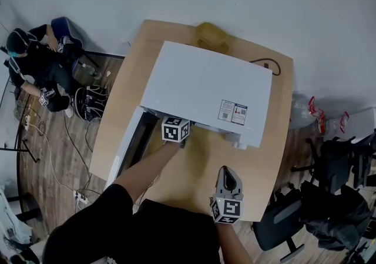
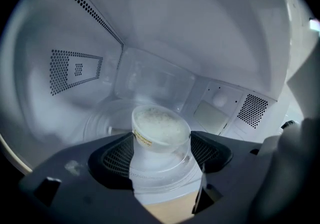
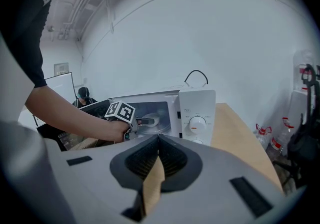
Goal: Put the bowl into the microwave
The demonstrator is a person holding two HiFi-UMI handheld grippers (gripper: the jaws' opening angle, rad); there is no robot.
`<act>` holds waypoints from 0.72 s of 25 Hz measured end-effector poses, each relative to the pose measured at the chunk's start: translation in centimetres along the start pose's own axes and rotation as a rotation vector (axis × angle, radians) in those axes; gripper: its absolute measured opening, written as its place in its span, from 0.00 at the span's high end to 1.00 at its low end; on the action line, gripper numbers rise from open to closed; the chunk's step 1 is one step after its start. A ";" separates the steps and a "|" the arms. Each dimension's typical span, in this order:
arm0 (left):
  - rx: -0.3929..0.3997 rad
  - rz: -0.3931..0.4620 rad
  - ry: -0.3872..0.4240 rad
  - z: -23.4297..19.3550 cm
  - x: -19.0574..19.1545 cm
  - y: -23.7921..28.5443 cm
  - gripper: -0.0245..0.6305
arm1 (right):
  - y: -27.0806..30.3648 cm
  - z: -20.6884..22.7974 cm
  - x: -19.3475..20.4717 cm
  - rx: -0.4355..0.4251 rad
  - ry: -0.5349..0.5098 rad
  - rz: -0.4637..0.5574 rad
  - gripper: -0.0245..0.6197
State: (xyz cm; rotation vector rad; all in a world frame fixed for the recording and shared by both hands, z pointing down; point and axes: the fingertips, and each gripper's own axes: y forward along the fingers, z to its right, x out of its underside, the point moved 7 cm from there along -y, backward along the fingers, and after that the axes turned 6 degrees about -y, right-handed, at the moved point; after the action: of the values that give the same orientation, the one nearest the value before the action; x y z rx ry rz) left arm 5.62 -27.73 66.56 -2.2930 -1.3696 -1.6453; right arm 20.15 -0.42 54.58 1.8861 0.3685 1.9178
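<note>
Table (image 1: 258,174) w/ 1 microwave (image 1: 205,89), 1 bowl (image 2: 160,135) in left tool (image 2: 162,144)

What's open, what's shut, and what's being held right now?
microwave: door open.
bowl: upright, inside the microwave, gripped.
left gripper: shut on the bowl.
right gripper: shut, empty, over the table.

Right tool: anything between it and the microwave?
Nothing: only bare table lies between the right tool and the microwave, as the head view shows.
</note>
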 end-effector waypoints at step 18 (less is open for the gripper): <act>0.077 0.060 -0.083 2.2 1.8 -9.2 0.41 | -4.8 -1.0 -0.5 0.128 -0.027 0.070 0.87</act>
State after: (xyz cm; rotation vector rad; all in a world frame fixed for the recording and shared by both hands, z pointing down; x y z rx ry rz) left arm 1.54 -19.87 62.72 -2.3594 -1.3393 -1.4698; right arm 19.68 3.68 51.84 2.0297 0.4313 1.9534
